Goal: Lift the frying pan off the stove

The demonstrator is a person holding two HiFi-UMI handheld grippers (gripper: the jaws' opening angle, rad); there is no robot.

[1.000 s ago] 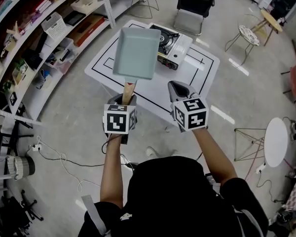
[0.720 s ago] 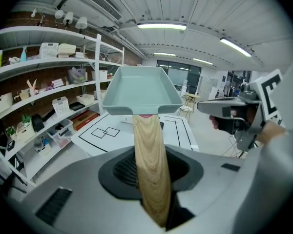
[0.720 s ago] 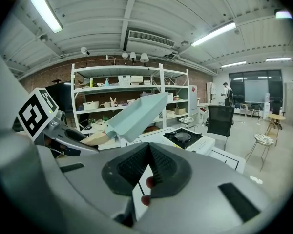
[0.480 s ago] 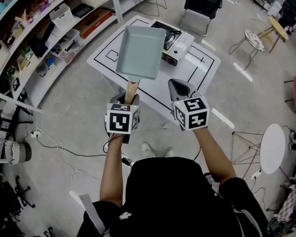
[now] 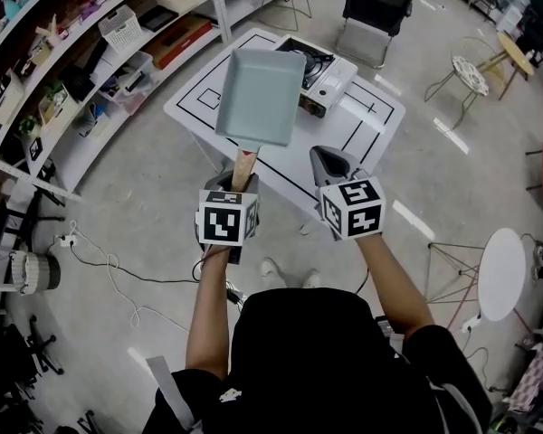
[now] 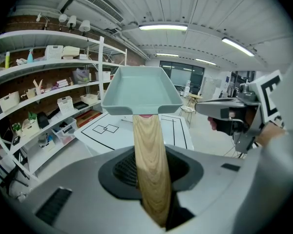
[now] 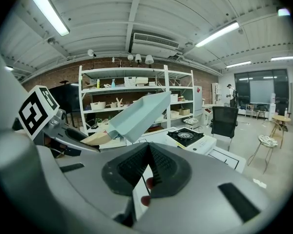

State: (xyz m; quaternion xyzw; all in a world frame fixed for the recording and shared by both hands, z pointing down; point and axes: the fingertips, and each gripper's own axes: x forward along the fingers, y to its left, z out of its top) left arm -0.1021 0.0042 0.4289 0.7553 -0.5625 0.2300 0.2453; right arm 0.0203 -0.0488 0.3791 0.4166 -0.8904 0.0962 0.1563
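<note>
Frying pan (image 5: 259,98): pale blue-green, matt, smooth coating. Its handle (image 6: 148,150): light wood with visible grain, looks unvarnished. Left gripper (image 5: 236,181): grey matt plastic shell, black ribbed pads. Table (image 5: 195,107): smooth white top with black lines. Stove (image 5: 324,80) on the table: white glossy casing, black burner top. Floor (image 5: 136,197) beside the table: grey, faint sheen.

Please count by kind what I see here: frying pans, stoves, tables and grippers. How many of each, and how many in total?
frying pan: 1
stove: 1
table: 1
grippers: 2, the left gripper and the right gripper
Total: 5
</note>
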